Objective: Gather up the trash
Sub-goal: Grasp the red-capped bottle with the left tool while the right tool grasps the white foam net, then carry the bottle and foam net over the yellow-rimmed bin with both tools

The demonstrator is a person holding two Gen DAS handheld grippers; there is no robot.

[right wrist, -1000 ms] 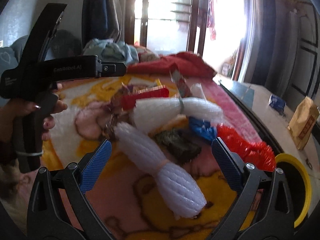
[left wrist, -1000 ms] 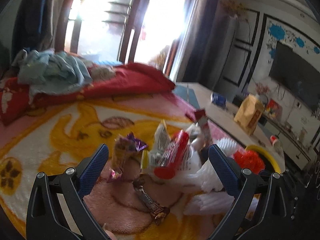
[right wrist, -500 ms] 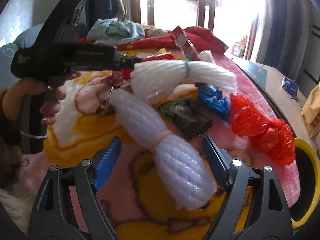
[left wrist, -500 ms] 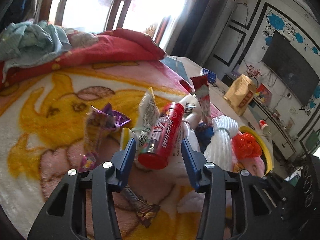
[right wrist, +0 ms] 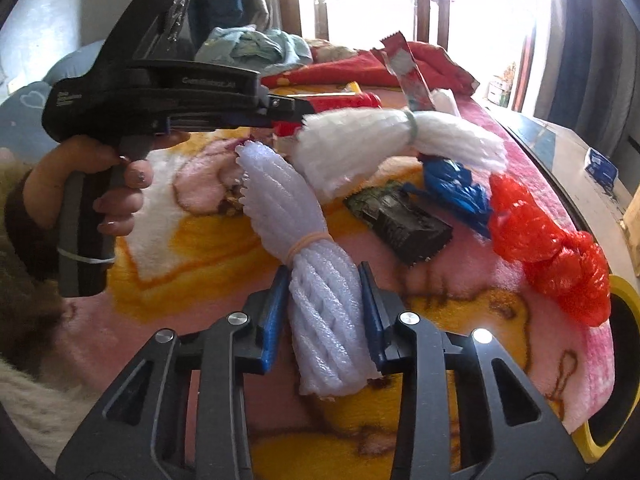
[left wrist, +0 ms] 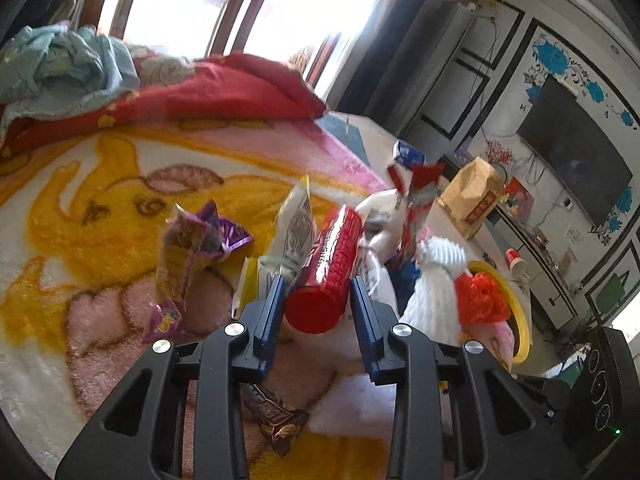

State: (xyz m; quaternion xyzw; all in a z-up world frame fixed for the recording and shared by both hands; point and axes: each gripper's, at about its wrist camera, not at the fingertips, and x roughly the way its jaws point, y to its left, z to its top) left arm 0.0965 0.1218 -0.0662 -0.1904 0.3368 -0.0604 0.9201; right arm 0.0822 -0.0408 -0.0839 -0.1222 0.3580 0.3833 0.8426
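Bright window (left wrist: pixel 304 4), wall television (left wrist: pixel 576 160), patterned blanket (left wrist: pixel 100 208)

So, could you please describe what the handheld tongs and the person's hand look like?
Both tongs, left and right, have black angular frames with triangular cut-outs, silver round bolts and blue finger pads. From the side, the left one has a black pistol-style body with faint pale lettering, a grey handle and a white tie around it. The left hand shows painted nails and a dark cuff.

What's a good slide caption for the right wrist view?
Right tool closed on a banded white foam-net bundle on the cartoon blanket, with the left tool gripping a red can beyond.
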